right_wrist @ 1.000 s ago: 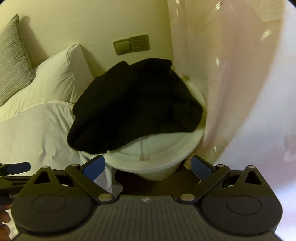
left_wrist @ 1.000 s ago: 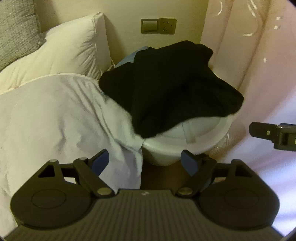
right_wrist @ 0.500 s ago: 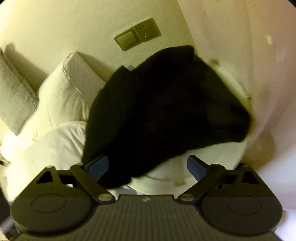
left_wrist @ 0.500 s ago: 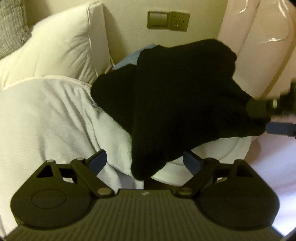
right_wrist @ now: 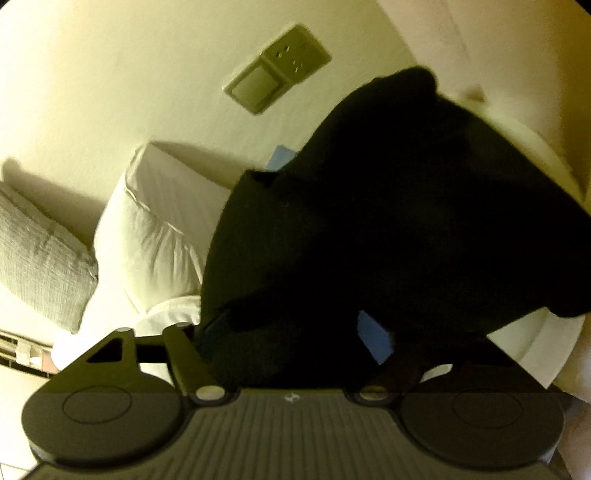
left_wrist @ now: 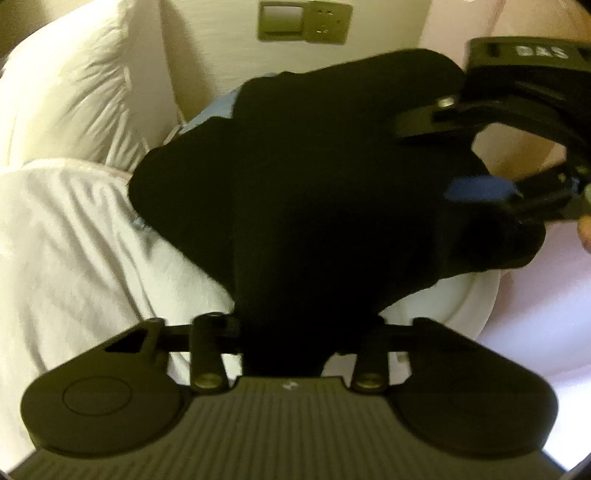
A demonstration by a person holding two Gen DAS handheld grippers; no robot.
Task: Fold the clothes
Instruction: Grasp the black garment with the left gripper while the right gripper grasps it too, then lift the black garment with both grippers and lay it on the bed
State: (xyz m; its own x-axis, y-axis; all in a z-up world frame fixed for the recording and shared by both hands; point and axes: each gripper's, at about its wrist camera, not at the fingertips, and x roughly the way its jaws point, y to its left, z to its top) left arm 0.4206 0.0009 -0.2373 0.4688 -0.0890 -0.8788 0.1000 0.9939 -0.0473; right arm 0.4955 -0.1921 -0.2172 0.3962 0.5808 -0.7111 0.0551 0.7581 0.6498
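A black garment (left_wrist: 314, 192) lies heaped over a white round basket (left_wrist: 465, 306), covering most of its rim. My left gripper (left_wrist: 291, 332) has the garment's near hanging edge bunched between its fingers, and its jaws are closing on the cloth; the pads are buried in it. In the left wrist view my right gripper (left_wrist: 436, 158) reaches in from the upper right over the garment's far side. In its own view the right gripper (right_wrist: 295, 336) straddles the black garment (right_wrist: 369, 221). Its jaws are closing, and the blue pad (right_wrist: 373, 339) still shows bare beside the cloth.
A light blue cloth (left_wrist: 221, 107) peeks out under the black garment. White bedding (left_wrist: 74, 240) and a white pillow (left_wrist: 85, 85) lie to the left, with a grey cushion (right_wrist: 33, 258) further left. On the wall behind is a switch and socket plate (left_wrist: 303, 22). A pale curtain (left_wrist: 535, 306) hangs to the right.
Both grippers came down and in toward the black garment. The left jaws went from wide open to closed on its near edge. The right gripper rolled and its jaws narrowed around the cloth.
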